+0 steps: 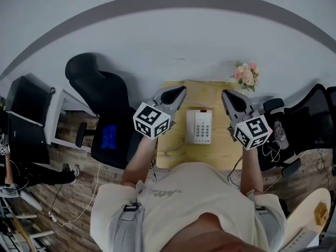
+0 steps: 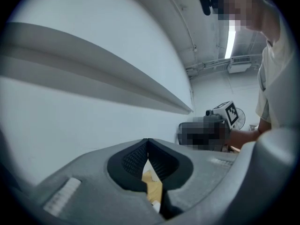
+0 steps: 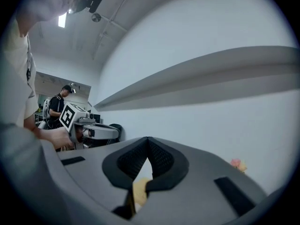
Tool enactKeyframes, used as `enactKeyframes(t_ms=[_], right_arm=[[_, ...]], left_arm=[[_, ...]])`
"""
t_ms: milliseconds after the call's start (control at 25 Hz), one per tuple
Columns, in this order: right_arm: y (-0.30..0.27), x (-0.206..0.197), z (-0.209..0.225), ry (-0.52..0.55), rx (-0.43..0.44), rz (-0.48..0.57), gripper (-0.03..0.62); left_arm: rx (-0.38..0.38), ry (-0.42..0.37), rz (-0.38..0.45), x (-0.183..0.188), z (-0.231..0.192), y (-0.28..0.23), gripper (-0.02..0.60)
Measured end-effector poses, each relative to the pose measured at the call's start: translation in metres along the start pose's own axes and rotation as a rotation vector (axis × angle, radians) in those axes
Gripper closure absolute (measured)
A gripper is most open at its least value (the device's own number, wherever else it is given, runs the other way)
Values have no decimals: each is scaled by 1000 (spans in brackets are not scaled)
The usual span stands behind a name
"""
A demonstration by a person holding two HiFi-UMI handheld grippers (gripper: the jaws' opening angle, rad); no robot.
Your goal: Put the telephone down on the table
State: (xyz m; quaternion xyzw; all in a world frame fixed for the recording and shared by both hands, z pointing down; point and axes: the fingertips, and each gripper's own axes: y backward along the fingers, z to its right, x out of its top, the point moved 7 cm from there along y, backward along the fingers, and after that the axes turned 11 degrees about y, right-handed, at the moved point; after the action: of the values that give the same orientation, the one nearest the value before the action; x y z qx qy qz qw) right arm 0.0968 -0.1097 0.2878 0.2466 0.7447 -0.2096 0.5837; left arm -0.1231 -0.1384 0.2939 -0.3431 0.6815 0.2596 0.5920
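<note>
- Closest to the camera, my pale cotton shirt [image 1: 178, 203] is filling the bottom of the head view, soft and creased.
- Both of my arms are reaching out past it. I am holding my left gripper [image 1: 180, 92] at 11 o'clock of the telephone [image 1: 199, 126] and my right gripper [image 1: 227, 95] at 1 o'clock of it.
- Both pairs of fingers are pressing fully together, ribbed black pads meeting at the tips, and nothing is sitting between them.
- The telephone is lying flat near the middle of the table [image 1: 220, 154], between my two grippers and apart from both. I judge it is already down.
- It is looking like a pale, smooth plastic box with a grid of small buttons. The table is showing as a yellow wooden rectangle with a matt top.
- A thin curly cord [image 1: 175, 151] is trailing from the telephone toward 7 o'clock, close to the table's edge.
- Trouble could be coming from that cord: if a gripper or sleeve is catching it, the light telephone could be dragged toward the edge.
- Hard, slick plastic could be slipping if I am pinching it on a corner.
- A small bunch of pink flowers [image 1: 245, 75] is standing at the table's 1 o'clock corner, near my right gripper, and a careless swing could be knocking it over.
</note>
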Motion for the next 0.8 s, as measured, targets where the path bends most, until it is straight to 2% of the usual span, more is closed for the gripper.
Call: enactKeyframes(t_ms=[600,800], right_arm=[[-1,39,11,56,-33,77,592],[-6,48,19,68,-46,95,592]], left_arm=[[59,-127,71,39,-1,1,565],[87,-141,96,48,-8,1,565]])
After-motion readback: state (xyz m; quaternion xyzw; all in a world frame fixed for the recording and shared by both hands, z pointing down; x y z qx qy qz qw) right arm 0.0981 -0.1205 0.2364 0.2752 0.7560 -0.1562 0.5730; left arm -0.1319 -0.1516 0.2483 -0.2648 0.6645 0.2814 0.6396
